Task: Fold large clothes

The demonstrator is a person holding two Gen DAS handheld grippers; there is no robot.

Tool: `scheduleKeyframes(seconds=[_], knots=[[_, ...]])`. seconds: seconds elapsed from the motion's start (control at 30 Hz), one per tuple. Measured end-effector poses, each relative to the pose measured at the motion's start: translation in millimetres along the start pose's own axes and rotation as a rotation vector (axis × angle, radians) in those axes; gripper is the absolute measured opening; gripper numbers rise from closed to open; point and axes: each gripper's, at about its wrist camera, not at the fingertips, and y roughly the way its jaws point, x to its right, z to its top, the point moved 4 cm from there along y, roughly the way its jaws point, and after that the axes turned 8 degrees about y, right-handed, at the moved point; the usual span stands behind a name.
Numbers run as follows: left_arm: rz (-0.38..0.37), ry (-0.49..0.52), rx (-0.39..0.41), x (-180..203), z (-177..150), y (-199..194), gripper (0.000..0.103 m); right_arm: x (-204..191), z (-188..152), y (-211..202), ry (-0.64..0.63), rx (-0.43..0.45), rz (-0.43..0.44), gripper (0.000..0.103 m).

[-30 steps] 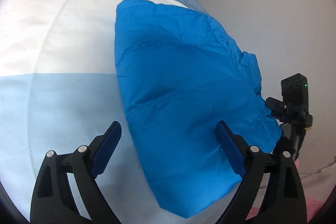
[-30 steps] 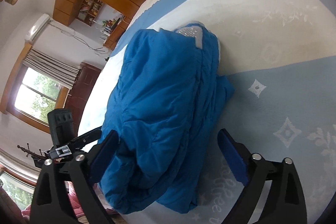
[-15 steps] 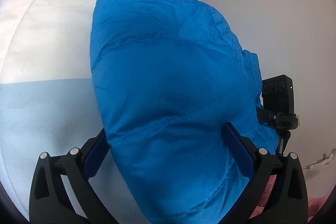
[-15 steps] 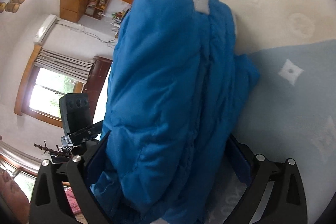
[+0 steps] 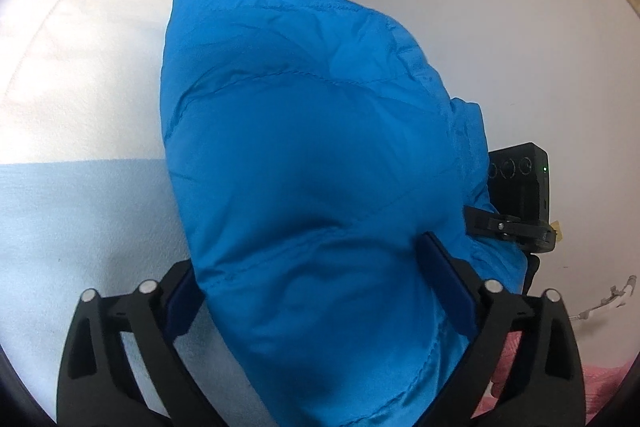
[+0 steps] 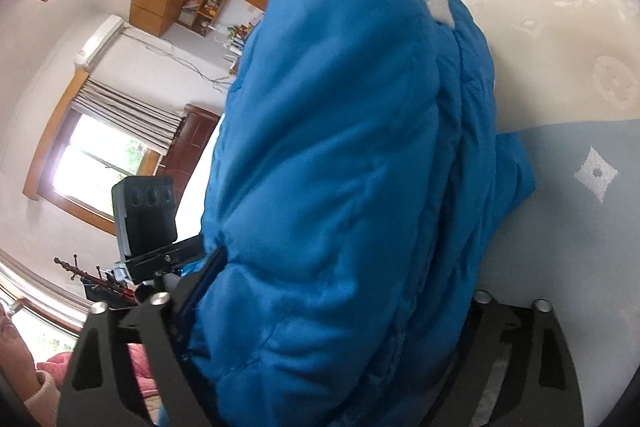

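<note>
1. the jacket (image 5: 320, 163) is a blue quilted puffer, folded into a thick bundle on the bed (image 5: 80, 75), near its edge by the wall (image 5: 460, 7).
2. it looks light and soft (padded, full of air), so it should squash under a grip and spring back when let go; the shell looks smooth and probably slippery.
3. the left hand-held gripper (image 5: 320, 291) straddles one near end of the bundle, jaws wide apart; they have just been closing a little, with the fabric between them. one pad dents the cloth, the other sits at its edge, so it is not a firm clamp yet.
4. the right hand-held gripper (image 6: 332, 311) straddles the other end, where the layered edges and a grey tab (image 6: 438, 3) show. its jaws have just been closing, and the padding bulges over both of them; it seems to be squeezing the bundle.
5. best hold, i judge: deep across all layers at each end, not on the top layer alone, or the slick layers may slide apart.
</note>
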Motion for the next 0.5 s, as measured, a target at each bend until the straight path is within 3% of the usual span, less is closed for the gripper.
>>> scheduleKeyframes(seconds=[0.2, 0.5], knots=[[0.046, 0.038, 0.034, 17.4, -5.2, -11.6, 0.083, -12.7, -4.4, -12.0, -0.056, 0.040, -0.005, 0.065], [0.050, 0.056, 0.070, 44.0, -10.4, -30.2, 0.082, -43.7, -5.1, -20.2, -0.148, 0.056, -0.015, 0.062]])
